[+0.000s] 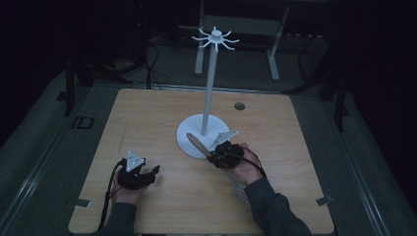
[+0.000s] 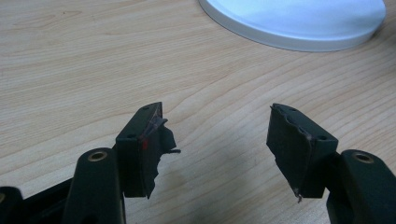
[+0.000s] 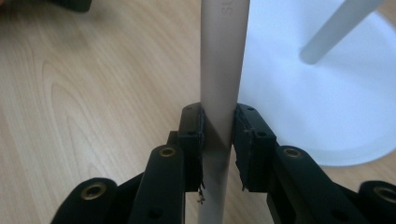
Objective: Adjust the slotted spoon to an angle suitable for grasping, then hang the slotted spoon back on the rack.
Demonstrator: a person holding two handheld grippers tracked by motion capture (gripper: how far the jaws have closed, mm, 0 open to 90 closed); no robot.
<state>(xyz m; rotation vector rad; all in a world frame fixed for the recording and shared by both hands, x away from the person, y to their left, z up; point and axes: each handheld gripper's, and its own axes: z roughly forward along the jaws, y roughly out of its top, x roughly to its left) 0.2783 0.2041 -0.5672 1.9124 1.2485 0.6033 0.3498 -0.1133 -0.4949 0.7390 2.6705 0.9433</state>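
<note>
Left gripper (image 1: 156, 170) is held with jaws wide apart above the wooden table (image 1: 162, 113), nothing between them. Farther right, the right gripper (image 3: 218, 135) is clamped on a utensil handle (image 3: 222, 70), held over the edge of the white stand base (image 1: 189, 140).

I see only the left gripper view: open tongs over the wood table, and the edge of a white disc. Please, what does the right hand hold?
Observer: The right tongs are shut on the long pale handle of a utensil.
Operator: And the white disc, what is it?
Observer: It is the base of a stand; a tall pole rises from it.
Operator: What is on top of that pole?
Observer: A ring of small white hooks, with nothing hanging on them.
</note>
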